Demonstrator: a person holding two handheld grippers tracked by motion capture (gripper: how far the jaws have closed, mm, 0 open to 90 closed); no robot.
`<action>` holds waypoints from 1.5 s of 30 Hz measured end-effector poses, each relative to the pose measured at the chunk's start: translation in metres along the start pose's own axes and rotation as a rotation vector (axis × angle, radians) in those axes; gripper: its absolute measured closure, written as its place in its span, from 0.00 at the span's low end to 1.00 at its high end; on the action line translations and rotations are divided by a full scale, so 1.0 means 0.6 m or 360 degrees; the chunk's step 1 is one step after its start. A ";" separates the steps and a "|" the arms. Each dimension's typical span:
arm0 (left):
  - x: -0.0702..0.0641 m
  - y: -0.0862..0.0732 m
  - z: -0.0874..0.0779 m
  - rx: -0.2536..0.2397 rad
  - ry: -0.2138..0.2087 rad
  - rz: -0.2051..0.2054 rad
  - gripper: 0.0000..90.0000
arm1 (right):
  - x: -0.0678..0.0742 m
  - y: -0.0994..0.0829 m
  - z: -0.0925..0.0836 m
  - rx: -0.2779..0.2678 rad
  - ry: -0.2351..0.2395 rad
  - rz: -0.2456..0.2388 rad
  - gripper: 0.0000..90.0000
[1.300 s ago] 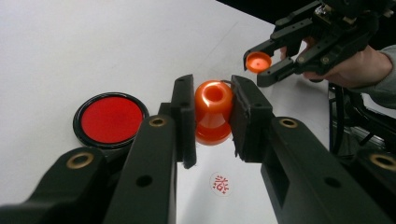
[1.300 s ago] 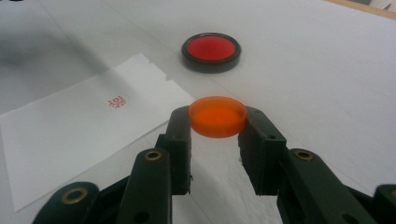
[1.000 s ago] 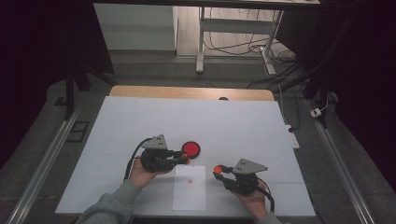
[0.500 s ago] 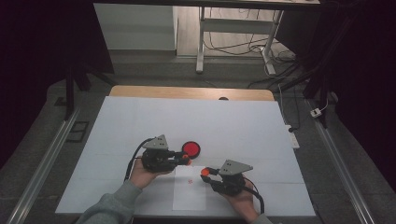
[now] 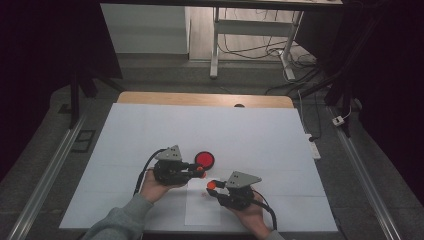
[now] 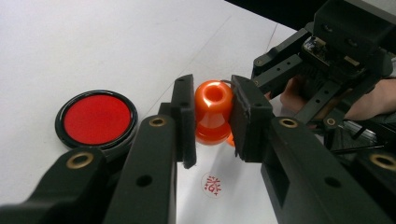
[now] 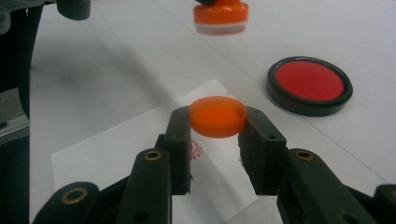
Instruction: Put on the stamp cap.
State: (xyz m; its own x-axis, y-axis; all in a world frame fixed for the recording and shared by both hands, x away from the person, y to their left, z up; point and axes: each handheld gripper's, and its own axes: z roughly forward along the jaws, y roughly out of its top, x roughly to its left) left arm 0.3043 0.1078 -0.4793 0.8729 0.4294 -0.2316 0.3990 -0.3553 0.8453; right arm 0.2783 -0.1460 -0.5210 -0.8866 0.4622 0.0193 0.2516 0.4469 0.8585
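My left gripper [image 6: 212,116] is shut on an orange stamp [image 6: 213,112], held by its handle above the table; from above the left gripper [image 5: 200,171] sits just below the ink pad. My right gripper [image 7: 217,126] is shut on the stamp's round orange cap [image 7: 217,115]. In the high view the right gripper [image 5: 212,186] hovers over a white paper sheet [image 5: 200,212]. A red stamp mark [image 6: 213,184] shows on the paper under the stamp. In the right gripper view the stamp [image 7: 220,17] hangs ahead, its base facing down.
A round ink pad [image 5: 204,159] with a black rim and red centre lies on the white table cover [image 5: 150,130], beside the left gripper. The pad also appears as ink pad [image 6: 96,119] and ink pad [image 7: 308,85]. A wooden table edge [image 5: 150,97] runs along the far side.
My right gripper has moved left with the cap, closer to the left gripper and over the paper. The left gripper has stayed in place with the stamp.
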 end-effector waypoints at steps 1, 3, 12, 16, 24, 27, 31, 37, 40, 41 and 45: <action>-0.001 0.000 0.001 0.0002 -0.0002 0.0003 0.80 | 0.001 0.000 0.001 -0.0001 0.0003 -0.0003 0.72; -0.003 0.000 0.003 0.0002 -0.0006 0.0003 0.80 | 0.001 0.000 0.001 0.0003 0.0003 -0.0007 0.72; -0.008 -0.001 0.016 0.0026 -0.0033 0.0011 0.80 | 0.000 -0.001 0.001 -0.0003 0.0009 -0.0003 0.72; -0.012 -0.001 0.020 0.0027 -0.0040 0.0014 0.80 | 0.000 -0.001 0.001 -0.0001 0.0010 -0.0002 0.72; -0.019 -0.001 0.032 0.0042 -0.0071 0.0033 0.80 | 0.001 -0.001 0.002 -0.0016 0.0008 0.0002 0.72; -0.021 -0.001 0.034 0.0042 -0.0082 0.0033 0.80 | 0.001 -0.001 0.002 -0.0017 0.0007 0.0002 0.72; -0.023 -0.001 0.036 0.0045 -0.0090 0.0035 0.80 | 0.001 -0.001 0.002 -0.0018 0.0007 0.0003 0.72; -0.023 -0.002 0.037 0.0048 -0.0096 0.0033 0.80 | 0.000 -0.001 0.000 -0.0014 0.0006 0.0000 0.72; -0.024 -0.003 0.039 0.0053 -0.0098 0.0036 0.80 | 0.000 -0.001 0.000 -0.0013 0.0006 0.0002 0.72; -0.024 -0.003 0.039 0.0056 -0.0099 0.0037 0.80 | 0.000 -0.001 0.000 -0.0008 0.0001 0.0000 0.72; -0.024 -0.003 0.040 0.0058 -0.0099 0.0033 0.80 | -0.001 -0.001 -0.001 -0.0013 0.0003 -0.0001 0.72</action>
State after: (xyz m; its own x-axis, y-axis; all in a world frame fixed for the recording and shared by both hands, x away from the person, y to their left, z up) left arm 0.2978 0.0822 -0.4893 0.8965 0.3694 -0.2447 0.3897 -0.3943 0.8323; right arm 0.2783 -0.1470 -0.5211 -0.8875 0.4603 0.0195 0.2477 0.4411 0.8626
